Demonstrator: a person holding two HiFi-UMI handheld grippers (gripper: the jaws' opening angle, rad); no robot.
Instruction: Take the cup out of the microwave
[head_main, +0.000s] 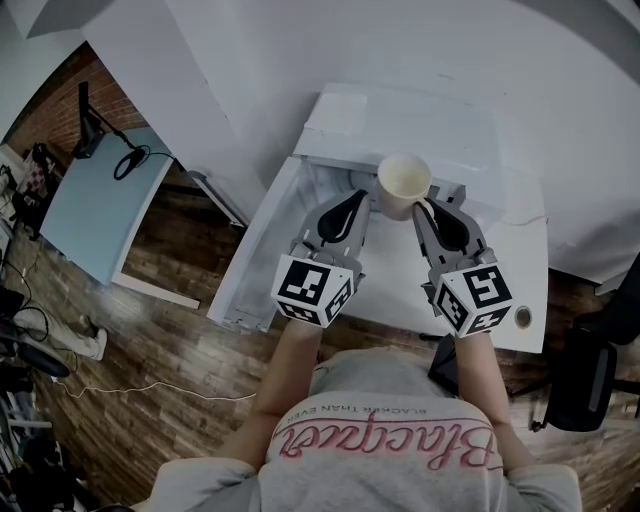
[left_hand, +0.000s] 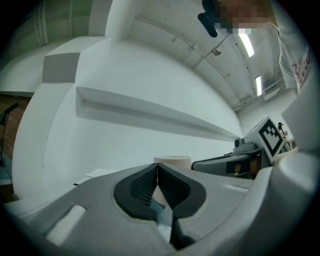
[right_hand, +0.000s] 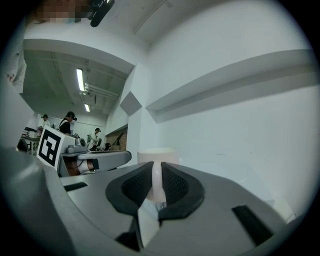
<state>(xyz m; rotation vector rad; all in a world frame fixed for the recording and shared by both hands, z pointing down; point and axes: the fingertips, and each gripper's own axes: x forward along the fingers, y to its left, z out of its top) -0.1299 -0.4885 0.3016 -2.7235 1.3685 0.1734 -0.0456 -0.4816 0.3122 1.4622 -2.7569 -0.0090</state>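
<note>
The cup (head_main: 404, 183) is out of the microwave (head_main: 400, 125), held upright in the air just in front of it. The right tool (head_main: 428, 208) is narrow, pinching what looks like the cup's handle. The left tool (head_main: 357, 200) is closed on nothing, just beside the cup. Removal seems nearly done. Next, the cup needs lowering level onto the bench (head_main: 515, 265), then releasing.

cup (head_main: 404, 185) between left tool (head_main: 358, 196) and right tool (head_main: 421, 206), before microwave (head_main: 400, 125); door (head_main: 258, 245) at left
</note>
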